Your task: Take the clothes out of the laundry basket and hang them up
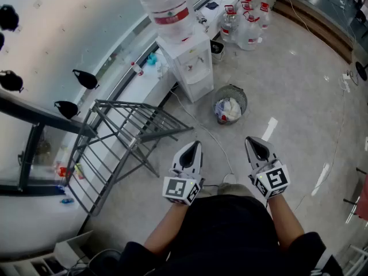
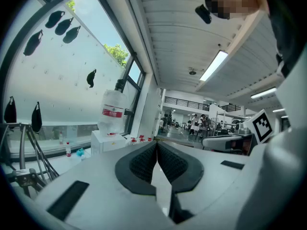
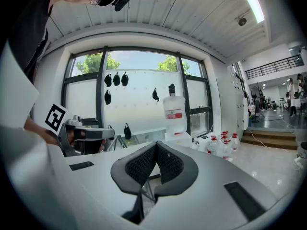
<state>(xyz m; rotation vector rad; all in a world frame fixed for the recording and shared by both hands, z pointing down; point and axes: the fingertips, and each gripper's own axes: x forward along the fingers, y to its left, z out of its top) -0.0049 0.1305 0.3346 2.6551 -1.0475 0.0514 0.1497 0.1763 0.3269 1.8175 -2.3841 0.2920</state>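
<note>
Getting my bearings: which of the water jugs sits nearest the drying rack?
The jug on top of the white dispenser, beside the rack. The other jugs stand together on the floor, farther away.

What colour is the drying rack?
The drying rack is dark grey, clearest in the head view.

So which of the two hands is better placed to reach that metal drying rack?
Left, probably. The left gripper sits nearest the drying rack; the right gripper is farther over. Both are shut and empty.
</note>
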